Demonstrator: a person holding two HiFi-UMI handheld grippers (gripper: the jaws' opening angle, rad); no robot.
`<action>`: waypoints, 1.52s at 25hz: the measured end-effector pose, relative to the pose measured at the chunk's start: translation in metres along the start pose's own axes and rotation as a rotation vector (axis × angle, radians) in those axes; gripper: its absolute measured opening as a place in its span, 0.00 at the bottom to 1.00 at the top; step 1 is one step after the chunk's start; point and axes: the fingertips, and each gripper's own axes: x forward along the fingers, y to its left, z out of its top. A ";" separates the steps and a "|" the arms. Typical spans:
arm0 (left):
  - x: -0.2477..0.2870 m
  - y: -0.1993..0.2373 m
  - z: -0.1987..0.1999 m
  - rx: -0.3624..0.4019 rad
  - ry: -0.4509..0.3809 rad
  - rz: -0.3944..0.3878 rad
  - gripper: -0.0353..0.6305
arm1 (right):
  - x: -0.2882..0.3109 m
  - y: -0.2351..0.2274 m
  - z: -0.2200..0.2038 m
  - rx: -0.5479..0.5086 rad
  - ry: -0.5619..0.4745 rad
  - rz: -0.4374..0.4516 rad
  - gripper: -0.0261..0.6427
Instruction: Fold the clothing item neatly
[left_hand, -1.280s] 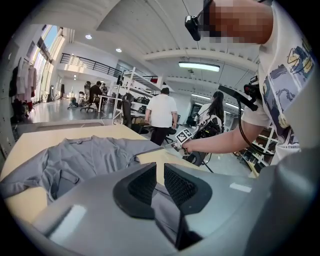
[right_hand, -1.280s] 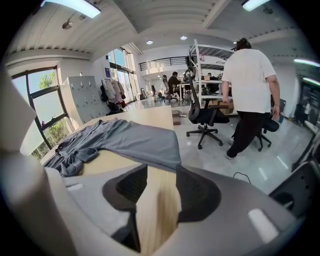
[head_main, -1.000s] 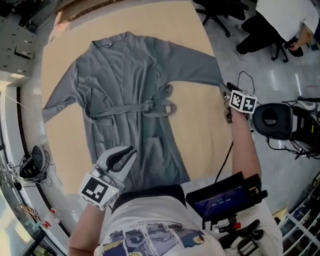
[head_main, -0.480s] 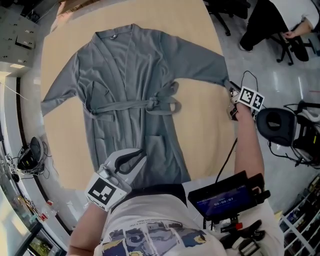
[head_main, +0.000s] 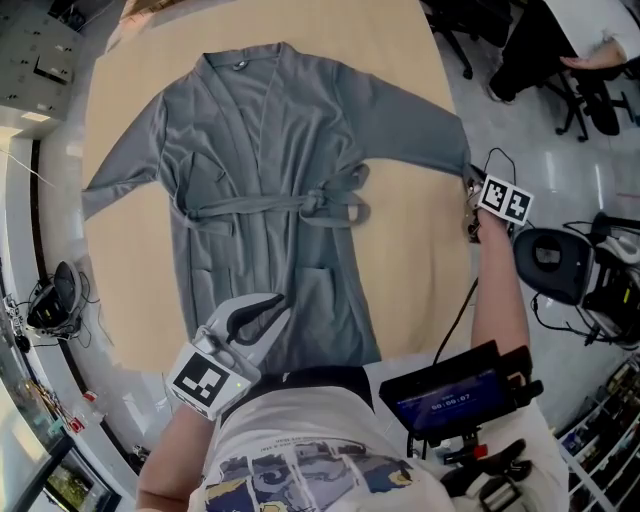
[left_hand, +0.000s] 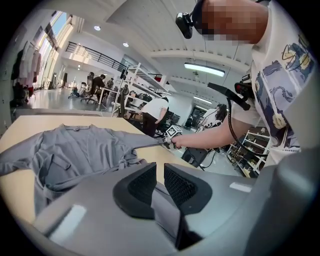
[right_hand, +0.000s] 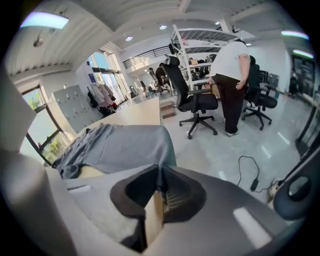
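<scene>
A grey robe (head_main: 260, 180) lies spread flat on the tan table (head_main: 415, 270), its belt tied at the waist. My left gripper (head_main: 262, 318) rests at the robe's bottom hem near the front edge; in the left gripper view grey cloth (left_hand: 162, 200) runs into the narrow gap of the left gripper (left_hand: 160, 172), which is shut on it. My right gripper (head_main: 468, 192) is at the end of the right sleeve by the table's right edge. Its jaws have just been closing, and the right gripper (right_hand: 160, 182) now pinches the sleeve cuff (right_hand: 125, 147).
Past the table's right edge stand office chairs (right_hand: 192, 102) and a person (right_hand: 232, 75). A cable (right_hand: 247, 170) lies on the floor there. A round black device (head_main: 548, 255) sits right of my right arm, and a screen (head_main: 445, 395) hangs at my waist.
Both grippers have kept their places at the hem and the cuff. The head view has drifted, so the robe sits slightly further right in the picture.
</scene>
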 end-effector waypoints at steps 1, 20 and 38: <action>-0.002 0.001 -0.001 -0.002 -0.001 0.004 0.13 | 0.000 0.001 0.001 -0.045 0.009 -0.024 0.08; -0.045 0.015 -0.005 -0.029 -0.083 0.085 0.13 | -0.014 0.103 0.065 -0.292 -0.098 -0.011 0.08; -0.095 0.022 -0.019 -0.093 -0.168 0.190 0.13 | 0.019 0.263 0.091 -0.424 -0.097 0.192 0.08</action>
